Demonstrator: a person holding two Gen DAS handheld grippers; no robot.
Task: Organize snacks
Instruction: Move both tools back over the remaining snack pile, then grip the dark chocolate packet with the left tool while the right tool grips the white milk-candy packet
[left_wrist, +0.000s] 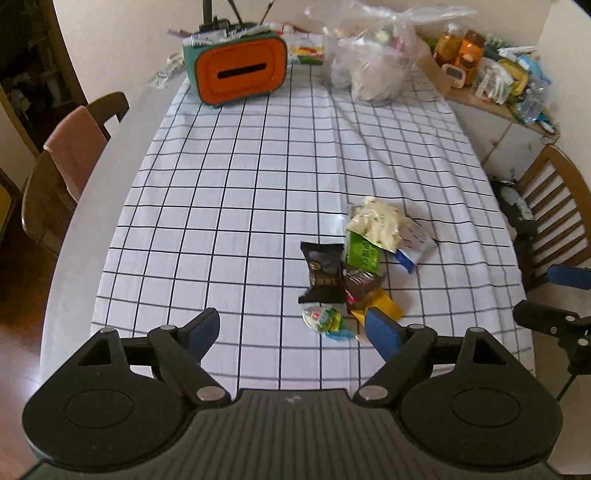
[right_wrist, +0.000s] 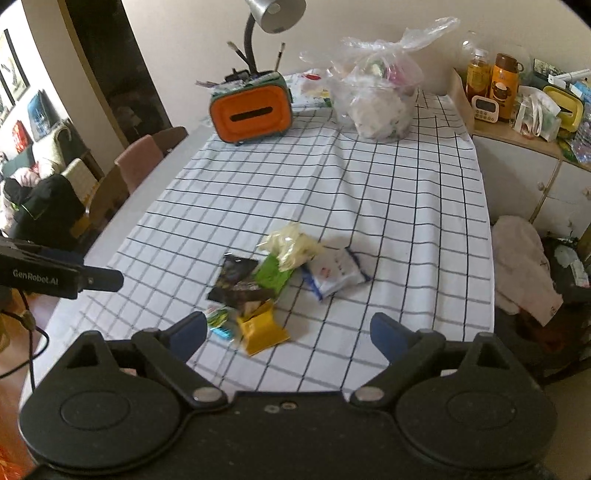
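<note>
The surface (left_wrist: 85, 229) is lying under a white checked cloth (left_wrist: 240, 192) that is covering most of it. Two chairs (left_wrist: 55, 173) are standing at its sides, one on the left with a pink cloth over its back, one slatted (left_wrist: 557, 206) on the right. A side cabinet (right_wrist: 517, 162) by the far right corner is carrying two amber bottles (right_wrist: 491, 85), a white timer (right_wrist: 483, 107) and a clutter of packets. At the far end of the surface one clear bag (left_wrist: 369, 62) is sitting stuffed with wrapped things, and one orange box (left_wrist: 240, 70) with a slot is standing to its left, with a lamp (right_wrist: 273, 18) rising behind it.

The snacks (left_wrist: 354, 269) are lying in one loose pile on the cloth, near the front edge and right of centre, well apart from bag and box. Seven packets are showing: one white pack (right_wrist: 336, 275) with blue trim at the right, one clear pouch (left_wrist: 376, 221) of pale pieces at the back, one green (left_wrist: 364, 254), one black (left_wrist: 321, 273), one dark brown (left_wrist: 360, 286), one yellow (right_wrist: 262, 328) and one small round sweet (left_wrist: 323, 319) at the front. Several are overlapping.

The left gripper (left_wrist: 295, 332) is hanging over the near edge, its fingers (left_wrist: 380, 332) standing wide apart with nothing between them; one finger is covering part of the yellow packet in its view. The right gripper (right_wrist: 291, 332) is hanging likewise, fingers (right_wrist: 391, 334) spread wide and empty, the pile's front just beyond them.
</note>
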